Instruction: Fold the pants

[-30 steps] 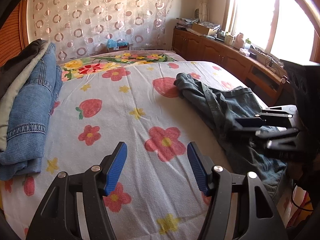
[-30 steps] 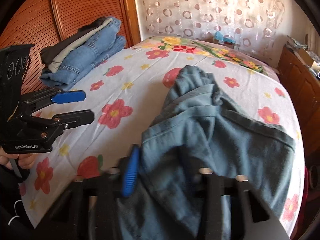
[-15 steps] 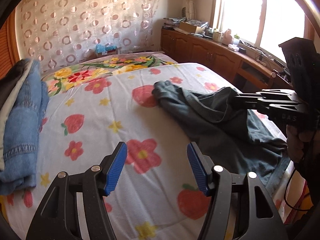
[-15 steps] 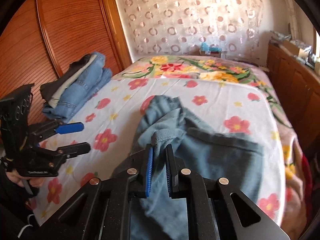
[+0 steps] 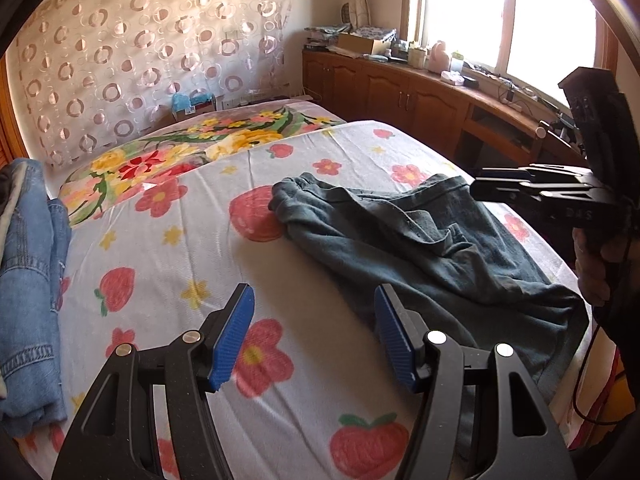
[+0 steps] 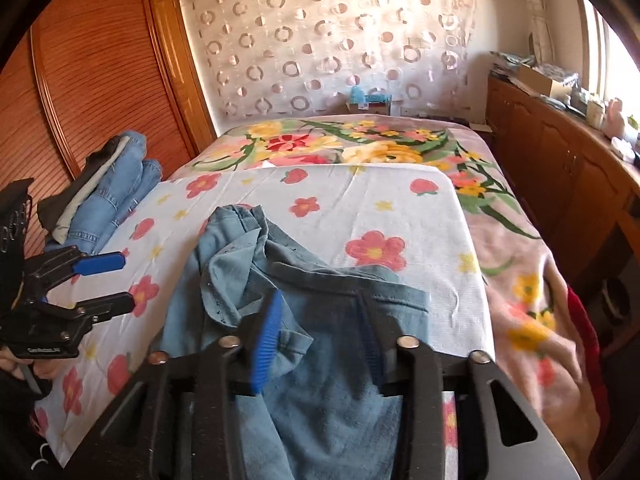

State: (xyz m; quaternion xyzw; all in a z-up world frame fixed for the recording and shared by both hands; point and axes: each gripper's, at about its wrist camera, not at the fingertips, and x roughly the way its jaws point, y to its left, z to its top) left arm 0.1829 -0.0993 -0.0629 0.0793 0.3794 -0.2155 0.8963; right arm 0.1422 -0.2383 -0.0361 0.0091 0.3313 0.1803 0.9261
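Just under our right gripper [image 6: 316, 340], whose jaws have just been opening and stand apart with nothing pinched, the grey-blue pants [image 6: 288, 288] lie rumpled on the flowered bedsheet [image 6: 360, 196], their long axis running away from us, up the bed. Our left gripper [image 5: 314, 336], jaws apart and empty, hovers over bare sheet with the pants to its right. The right hand is nearer. Beyond the left gripper, folded jeans [image 6: 108, 196] wait.

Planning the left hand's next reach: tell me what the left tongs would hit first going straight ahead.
Likely the flowered sheet: the left tongs stand open over bare bedding, with the crumpled pants just off to their right. Depth is uncertain.
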